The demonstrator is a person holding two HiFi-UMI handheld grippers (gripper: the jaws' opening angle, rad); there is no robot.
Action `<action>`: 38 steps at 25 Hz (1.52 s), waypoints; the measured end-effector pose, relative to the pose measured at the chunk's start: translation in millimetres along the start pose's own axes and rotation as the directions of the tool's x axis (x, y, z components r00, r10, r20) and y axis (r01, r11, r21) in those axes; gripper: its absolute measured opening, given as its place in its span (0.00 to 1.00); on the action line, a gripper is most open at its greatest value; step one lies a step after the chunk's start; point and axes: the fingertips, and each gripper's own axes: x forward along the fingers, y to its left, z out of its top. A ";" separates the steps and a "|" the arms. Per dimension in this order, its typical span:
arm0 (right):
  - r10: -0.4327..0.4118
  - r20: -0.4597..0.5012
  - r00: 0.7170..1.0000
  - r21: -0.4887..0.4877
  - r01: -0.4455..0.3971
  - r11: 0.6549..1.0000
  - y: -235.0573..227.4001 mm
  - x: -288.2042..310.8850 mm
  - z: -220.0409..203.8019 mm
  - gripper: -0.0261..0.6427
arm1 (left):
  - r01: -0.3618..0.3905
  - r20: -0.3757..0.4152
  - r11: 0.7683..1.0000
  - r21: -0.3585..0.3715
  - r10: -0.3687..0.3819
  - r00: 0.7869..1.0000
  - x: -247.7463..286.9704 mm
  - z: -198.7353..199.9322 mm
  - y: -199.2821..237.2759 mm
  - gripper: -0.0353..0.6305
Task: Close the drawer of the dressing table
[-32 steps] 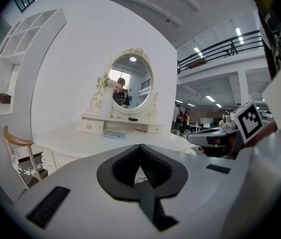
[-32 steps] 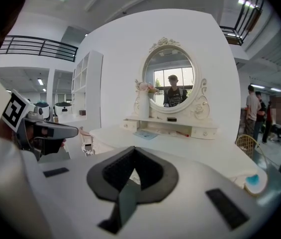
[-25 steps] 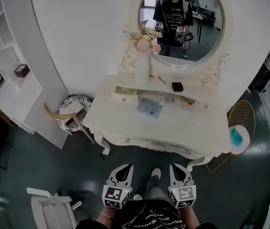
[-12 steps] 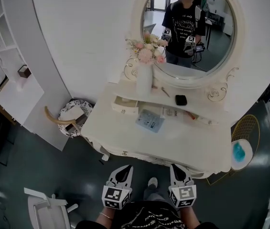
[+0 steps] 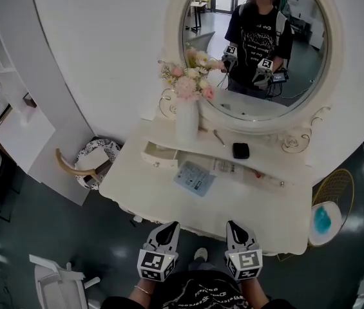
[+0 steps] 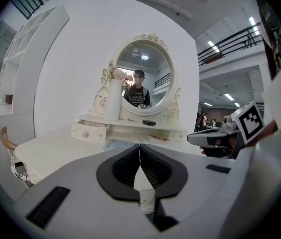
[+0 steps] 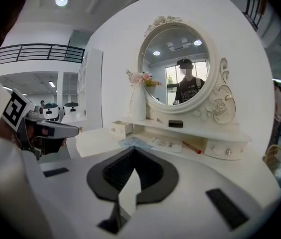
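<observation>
The white dressing table point(image 5: 149, 198) stands ahead under a round mirror point(image 5: 259, 44). Its small left drawer point(image 5: 159, 154) is pulled out from under the upper shelf; it also shows as the drawer point(image 6: 88, 132) and the drawer point(image 7: 120, 128). The matching right drawer point(image 7: 227, 150) sits flush. My left gripper point(image 5: 169, 226) and right gripper point(image 5: 233, 225) hover side by side just short of the table's front edge, well apart from the drawer. Both are shut with nothing between the jaws: left gripper point(image 6: 140, 146), right gripper point(image 7: 133, 148).
A white vase of flowers point(image 5: 187, 118) stands right above the open drawer. A blue booklet point(image 5: 194, 177), papers and a black box point(image 5: 240, 150) lie on the table. A stool point(image 5: 91, 163) stands at its left, a gold wire basket point(image 5: 326, 214) at its right.
Both grippers and the person have moved toward the dressing table, which now looms larger and nearer. The drawer stays pulled out. The jaws have not changed.
</observation>
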 end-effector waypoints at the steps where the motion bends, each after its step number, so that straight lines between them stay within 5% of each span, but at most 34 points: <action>1: 0.003 -0.001 1.000 -0.001 -0.003 1.000 -6.4 4.2 1.1 0.06 | -0.003 0.003 1.000 -0.001 0.003 1.000 6.7 2.6 -1.1 0.08; 14: 0.096 -0.031 0.995 -0.030 -0.097 0.995 -51.8 55.2 6.8 0.06 | -0.058 -0.011 0.998 -0.008 0.058 0.998 79.0 15.9 -4.9 0.08; 24: 0.157 -0.032 0.987 -0.059 -0.158 0.986 -40.8 75.1 12.7 0.06 | -0.118 -0.025 0.993 -0.021 0.118 0.993 84.4 16.6 15.5 0.08; 38: 0.115 -0.029 0.993 -0.060 -0.117 0.991 -24.9 117.7 34.4 0.06 | -0.112 -0.043 0.993 -0.043 0.111 0.993 106.0 30.5 79.4 0.08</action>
